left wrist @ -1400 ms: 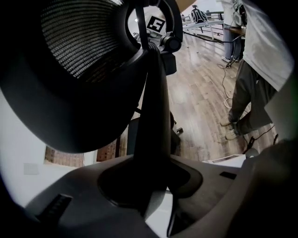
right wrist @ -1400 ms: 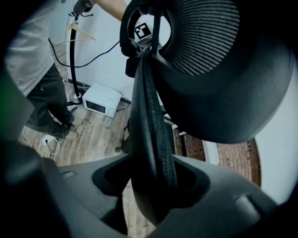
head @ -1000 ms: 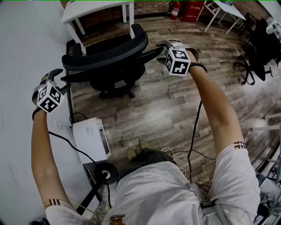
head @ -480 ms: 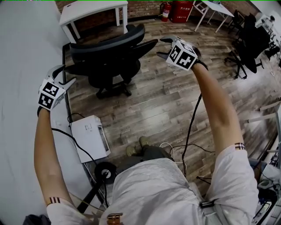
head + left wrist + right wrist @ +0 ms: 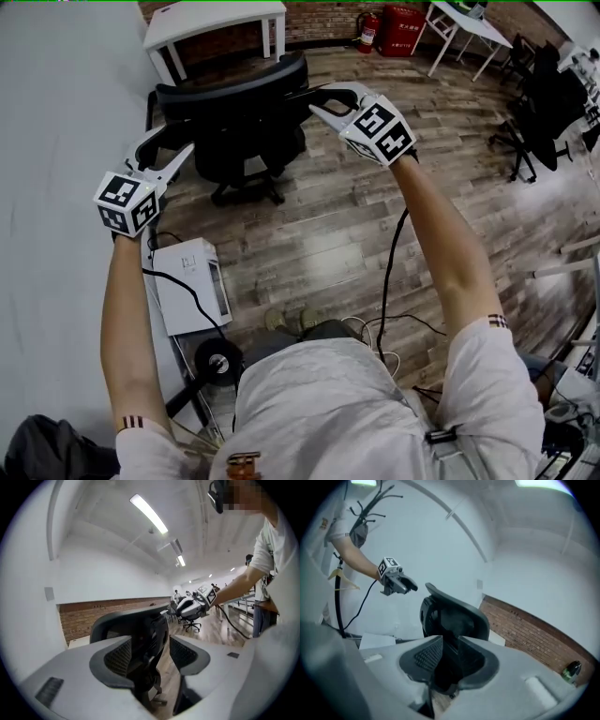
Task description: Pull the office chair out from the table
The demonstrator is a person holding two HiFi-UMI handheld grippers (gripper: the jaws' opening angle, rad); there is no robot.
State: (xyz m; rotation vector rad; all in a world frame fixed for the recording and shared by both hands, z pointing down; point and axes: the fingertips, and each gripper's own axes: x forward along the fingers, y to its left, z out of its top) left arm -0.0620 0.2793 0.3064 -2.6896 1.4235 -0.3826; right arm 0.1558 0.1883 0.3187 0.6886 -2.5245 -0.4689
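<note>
Head view: the office chair (image 5: pixel 234 117) stands on the wood floor (image 5: pixel 328 234), backrest towards the person, near the white table (image 5: pixel 211 14) behind it; bare floor opens to its right; a white box (image 5: pixel 187 286) lies by the person's feet. The left gripper (image 5: pixel 169 150) and right gripper (image 5: pixel 319 97) flank the chair, jaws closing, the chair dark in each gap, no pad seen pressing it. Left gripper view alone shows ceiling lights (image 5: pixel 149 513); right gripper view, a coat stand (image 5: pixel 370 498). Marker cubes (image 5: pixel 378 131) bear black-and-white squares.
</note>
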